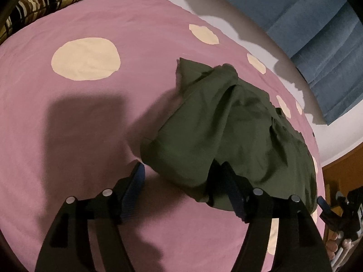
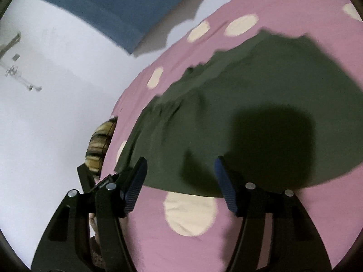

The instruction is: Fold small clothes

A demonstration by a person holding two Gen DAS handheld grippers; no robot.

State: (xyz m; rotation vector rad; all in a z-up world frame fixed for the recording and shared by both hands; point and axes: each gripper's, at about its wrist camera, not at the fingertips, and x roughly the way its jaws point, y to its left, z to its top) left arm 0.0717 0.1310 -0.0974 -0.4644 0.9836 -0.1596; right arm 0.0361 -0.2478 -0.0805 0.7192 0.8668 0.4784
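An olive green garment (image 1: 226,122) lies bunched and partly folded on a pink bedspread (image 1: 68,117) with cream dots. My left gripper (image 1: 182,176) is open just above the garment's near corner, which reaches in between the fingers; the pads do not press it. The right finger (image 1: 233,188) overlaps the cloth's edge. In the right wrist view the garment (image 2: 249,86) spreads wide and blurred. My right gripper (image 2: 180,176) hangs open over its near edge with nothing gripped. The right gripper (image 1: 338,206) also shows at the left wrist view's lower right, held by a hand.
A striped brown pillow (image 1: 38,4) lies at the bed's far left corner and shows again as the pillow (image 2: 99,145) at the bed's edge. A blue curtain (image 1: 313,36) hangs on a white wall behind the bed. Wooden furniture (image 1: 340,172) stands at the right.
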